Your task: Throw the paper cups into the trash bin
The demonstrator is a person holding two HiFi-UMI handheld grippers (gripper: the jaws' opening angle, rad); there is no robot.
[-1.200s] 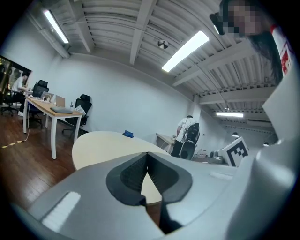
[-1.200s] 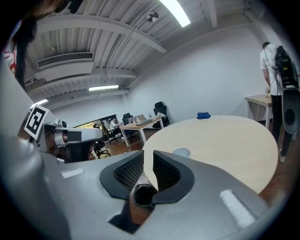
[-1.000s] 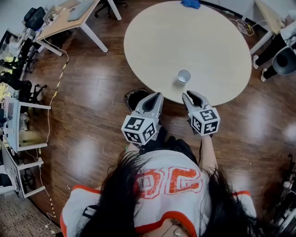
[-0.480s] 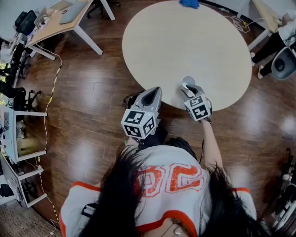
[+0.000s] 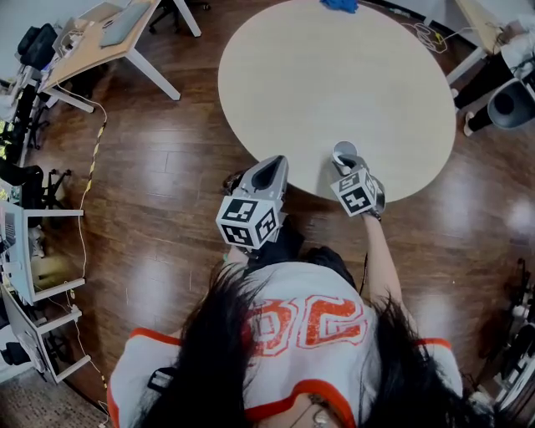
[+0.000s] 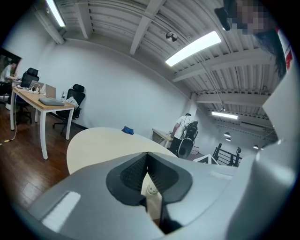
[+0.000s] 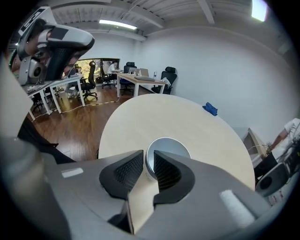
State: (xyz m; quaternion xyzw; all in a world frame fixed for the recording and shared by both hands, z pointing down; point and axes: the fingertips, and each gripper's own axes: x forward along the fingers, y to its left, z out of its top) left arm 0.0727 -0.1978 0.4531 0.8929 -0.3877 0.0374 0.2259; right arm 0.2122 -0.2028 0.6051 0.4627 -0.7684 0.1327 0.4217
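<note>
A white paper cup (image 5: 343,153) stands upright near the front edge of the round beige table (image 5: 334,75). My right gripper (image 5: 347,165) is at the cup's near side. In the right gripper view its jaws are closing on the cup (image 7: 171,147): one jaw stands outside the near wall, the other inside the rim, and the right gripper (image 7: 149,161) pinches that wall. My left gripper (image 5: 267,167) hangs over the floor by the table edge, its jaws shut with nothing held (image 6: 147,154). A dark round bin (image 5: 236,178) on the floor is partly hidden behind it.
A blue cloth (image 5: 338,5) lies at the table's far edge. A desk with a laptop (image 5: 109,33) stands at the far left, with cables on the wooden floor. A seated person's legs and a chair (image 5: 501,92) are at the right of the table.
My right gripper moved forward from in front of the table to the cup, and its jaws have come in on the cup's near wall. The left gripper shifted slightly forward.
</note>
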